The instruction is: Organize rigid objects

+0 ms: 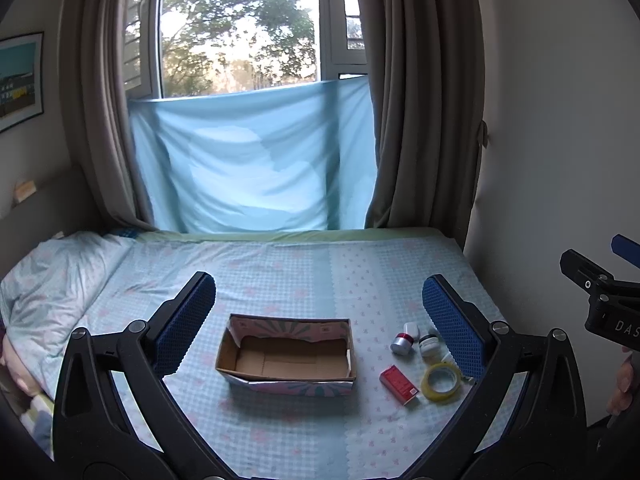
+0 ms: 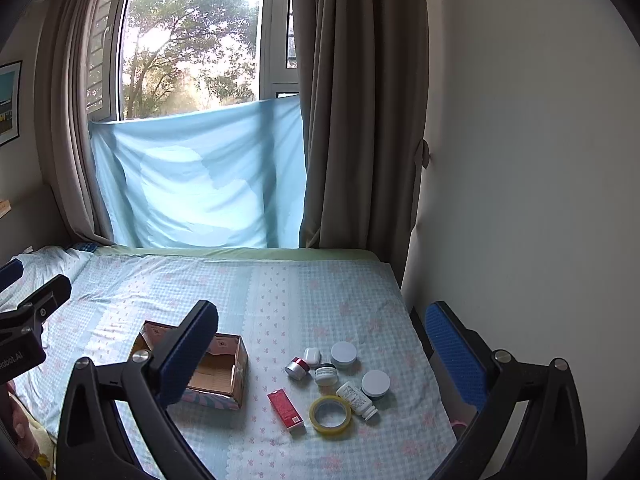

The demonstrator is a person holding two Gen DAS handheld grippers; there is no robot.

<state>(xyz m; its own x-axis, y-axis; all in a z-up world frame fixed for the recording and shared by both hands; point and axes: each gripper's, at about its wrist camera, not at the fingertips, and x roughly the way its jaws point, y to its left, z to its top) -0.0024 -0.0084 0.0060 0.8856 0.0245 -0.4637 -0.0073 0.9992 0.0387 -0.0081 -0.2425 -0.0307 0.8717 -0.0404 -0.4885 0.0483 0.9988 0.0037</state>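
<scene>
An open, empty cardboard box (image 1: 286, 354) (image 2: 218, 376) sits on the bed. To its right lies a cluster of small items: a red box (image 2: 285, 404) (image 1: 398, 384), a yellow tape roll (image 2: 330, 415) (image 1: 441, 382), a white pill bottle (image 2: 357, 400), a silver-red jar (image 2: 297, 368) (image 1: 401, 343), a dark-lidded jar (image 2: 325, 374) (image 1: 428, 344), a white earbud case (image 2: 312, 356) (image 1: 411, 330) and two round white-lidded jars (image 2: 344, 353). My left gripper (image 1: 320, 320) is open above the box. My right gripper (image 2: 320, 356) is open above the cluster. Both are empty.
The bed (image 2: 280, 300) has a checked blue sheet, with a pillow (image 1: 52, 280) at the left. A white wall (image 2: 520, 200) runs close along the bed's right edge. Curtains and a window with a blue cloth (image 1: 256, 160) stand behind the bed.
</scene>
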